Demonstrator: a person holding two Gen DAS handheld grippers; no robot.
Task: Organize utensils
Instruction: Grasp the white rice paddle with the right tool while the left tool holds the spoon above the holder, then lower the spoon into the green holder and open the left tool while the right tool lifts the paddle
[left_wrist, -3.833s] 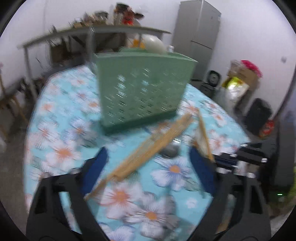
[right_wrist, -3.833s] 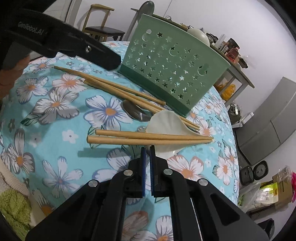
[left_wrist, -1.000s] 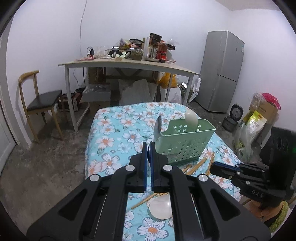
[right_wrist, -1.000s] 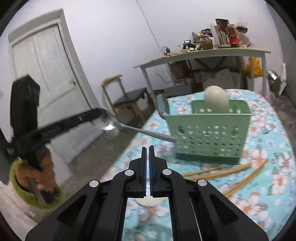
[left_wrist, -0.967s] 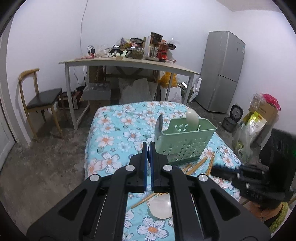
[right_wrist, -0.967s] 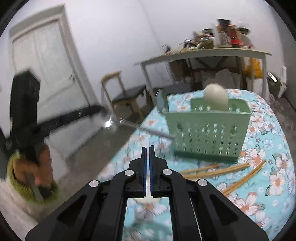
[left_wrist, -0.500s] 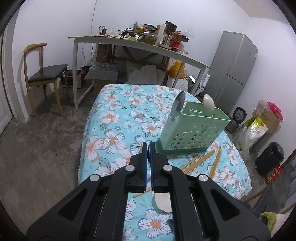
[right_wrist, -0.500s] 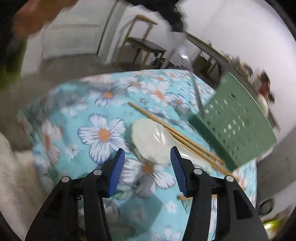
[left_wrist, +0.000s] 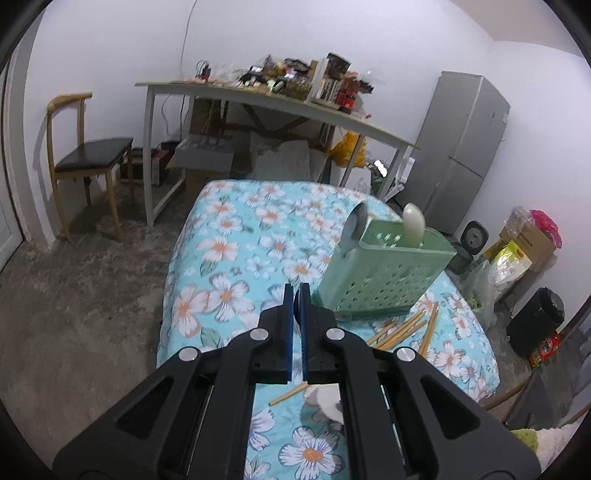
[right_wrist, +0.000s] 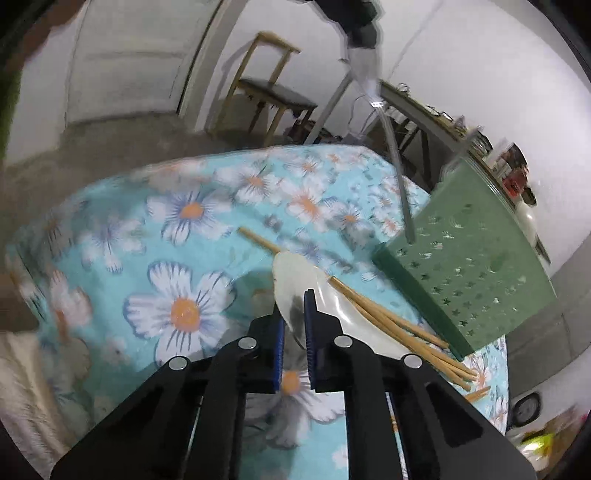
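Note:
A green perforated basket (left_wrist: 388, 280) (right_wrist: 472, 266) stands on the floral table. A metal spoon (left_wrist: 355, 226) (right_wrist: 399, 184) and a white spoon (left_wrist: 413, 223) stand in it, bowls up. My left gripper (left_wrist: 294, 295) hovers high over the table's near side, shut and empty. A second white ceramic spoon (right_wrist: 295, 273) (left_wrist: 325, 397) lies on the cloth, with several wooden chopsticks (right_wrist: 388, 317) (left_wrist: 402, 326) across its handle. My right gripper (right_wrist: 293, 306) is down at this spoon, its jaws closing on the near rim of the bowl.
The table's floral cloth (left_wrist: 229, 258) ends close below both grippers. Beyond it stand a wooden chair (left_wrist: 88, 155), a long cluttered white table (left_wrist: 258, 96) and a grey fridge (left_wrist: 465, 155). Bags and boxes sit on the floor at the right.
My right gripper swung down from facing the basket to the white spoon on the cloth, opened wide, then narrowed onto its rim. The left gripper stayed shut and sank a little.

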